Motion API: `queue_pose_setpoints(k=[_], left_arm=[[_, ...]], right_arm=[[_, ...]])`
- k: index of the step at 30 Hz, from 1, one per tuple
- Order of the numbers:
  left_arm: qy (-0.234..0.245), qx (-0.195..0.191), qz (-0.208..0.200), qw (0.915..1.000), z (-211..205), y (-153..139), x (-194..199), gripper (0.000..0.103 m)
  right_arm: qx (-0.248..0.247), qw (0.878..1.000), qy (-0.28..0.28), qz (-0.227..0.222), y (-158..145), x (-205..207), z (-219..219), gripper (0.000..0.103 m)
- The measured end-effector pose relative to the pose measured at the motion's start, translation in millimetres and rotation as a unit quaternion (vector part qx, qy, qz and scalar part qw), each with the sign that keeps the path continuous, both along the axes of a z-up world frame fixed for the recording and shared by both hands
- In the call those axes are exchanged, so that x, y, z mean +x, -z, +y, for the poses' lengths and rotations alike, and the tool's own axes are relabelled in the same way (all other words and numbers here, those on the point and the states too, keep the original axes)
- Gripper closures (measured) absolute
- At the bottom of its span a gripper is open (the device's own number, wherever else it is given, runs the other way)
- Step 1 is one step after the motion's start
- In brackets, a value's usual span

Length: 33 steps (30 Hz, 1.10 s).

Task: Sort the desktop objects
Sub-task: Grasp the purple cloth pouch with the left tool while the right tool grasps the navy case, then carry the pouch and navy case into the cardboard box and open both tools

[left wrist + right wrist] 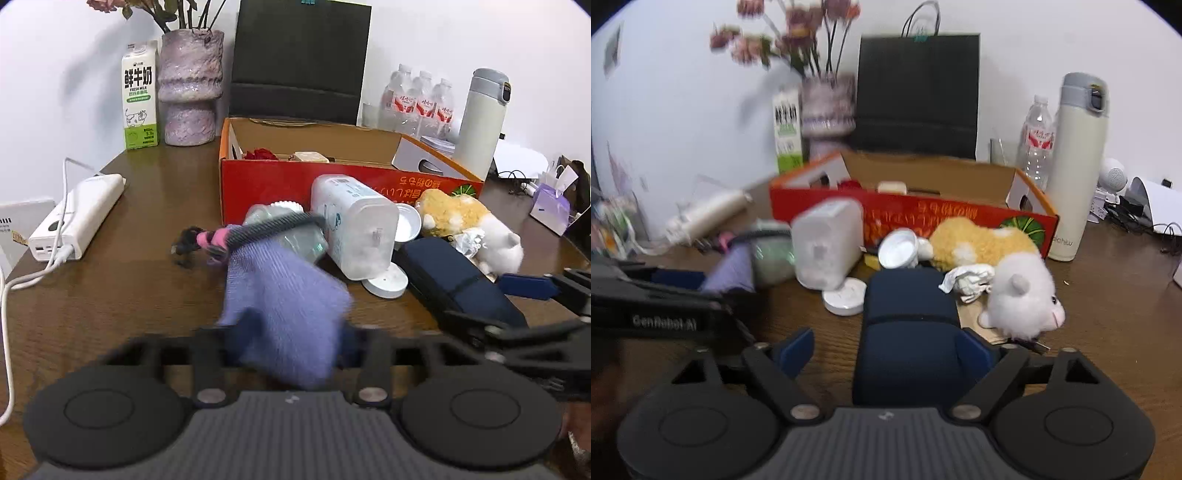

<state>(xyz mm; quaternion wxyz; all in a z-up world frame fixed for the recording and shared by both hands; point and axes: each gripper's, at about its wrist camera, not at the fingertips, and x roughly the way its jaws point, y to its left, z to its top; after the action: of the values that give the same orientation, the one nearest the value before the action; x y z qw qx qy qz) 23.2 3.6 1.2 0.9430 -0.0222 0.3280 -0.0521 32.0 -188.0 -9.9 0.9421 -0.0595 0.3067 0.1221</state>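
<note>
Purple knit cloth fills the low centre of the left wrist view, pinched between the narrowed jaws of the left hand-held gripper; its grey band trails up toward the lying clear jar. In the right wrist view the right hand-held gripper stands spread around the near end of the dark blue case; the right finger lies against the case, the left finger is apart from it, so it straddles rather than grips.

Risks, as I judge them: the cloth's band drapes over the clear jar, so pulling could roll the jar or nudge the white canister lying beside it. The case lies close to the round white lid, the crumpled paper and the plush toy, and lifting it could drag these along the tabletop.

Left to right among containers: the milk carton is shut; the vase holds flowers; the orange cardboard box, open, holds something red and a small beige object; the cream flask is capped. The clear jar and white canister lie on their sides, contents unreadable.
</note>
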Motion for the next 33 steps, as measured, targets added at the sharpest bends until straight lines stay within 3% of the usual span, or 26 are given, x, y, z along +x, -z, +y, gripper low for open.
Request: queue_pose_setpoints(k=[2, 3, 4, 5, 9, 17, 18, 20, 21, 24, 26, 30, 33], left_arm=[[0.007, 0.014, -0.004, 0.9999, -2, -4, -11, 0.090], [0.011, 0.014, -0.008, 0.9998, -4, -7, -20, 0.092], [0.019, 0.009, -0.014, 0.9997, -5, -11, -29, 0.093], [0.029, 0.005, -0.020, 0.9994, -8, -14, -40, 0.093], [0.064, 0.001, -0.020, 0.9977, -21, -20, -85, 0.093], [0.105, 0.047, -0.003, 0.9933, -51, 0, -128, 0.089], [0.109, 0.048, -0.008, 0.9929, -53, 0, -130, 0.084], [0.111, 0.044, -0.015, 0.9928, -54, 0, -130, 0.035], [0.103, 0.045, -0.023, 0.9934, -54, -1, -130, 0.030], [0.096, 0.044, -0.034, 0.9939, -50, -5, -131, 0.022], [0.088, 0.032, -0.036, 0.9949, -45, -7, -129, 0.006], [0.079, -0.007, -0.028, 0.9965, -38, -9, -115, 0.005], [0.067, -0.015, -0.021, 0.9974, -43, -7, -99, 0.006]], right_arm=[[-0.016, 1.000, 0.013, 0.005, 6, 5, 3, 0.021], [-0.017, 1.000, 0.015, 0.008, 8, 7, 3, 0.021], [-0.015, 1.000, 0.018, 0.015, 10, 9, 0, 0.024], [-0.011, 1.000, 0.022, 0.016, 10, 8, -3, 0.035], [0.017, 1.000, 0.019, 0.016, 5, -6, -16, 0.043], [0.004, 1.000, 0.002, 0.013, 4, -96, -35, 0.043], [-0.007, 1.000, -0.001, 0.011, 4, -105, -35, 0.042], [-0.021, 1.000, -0.009, 0.004, 4, -117, -35, 0.040], [-0.020, 1.000, -0.009, 0.005, 5, -118, -36, 0.038], [-0.012, 1.000, -0.002, 0.009, 5, -115, -36, 0.034], [0.003, 1.000, -0.002, 0.012, 4, -112, -37, 0.030], [0.030, 0.999, -0.005, 0.010, -1, -105, -42, 0.026], [0.026, 1.000, 0.006, 0.015, 1, -96, -42, 0.025]])
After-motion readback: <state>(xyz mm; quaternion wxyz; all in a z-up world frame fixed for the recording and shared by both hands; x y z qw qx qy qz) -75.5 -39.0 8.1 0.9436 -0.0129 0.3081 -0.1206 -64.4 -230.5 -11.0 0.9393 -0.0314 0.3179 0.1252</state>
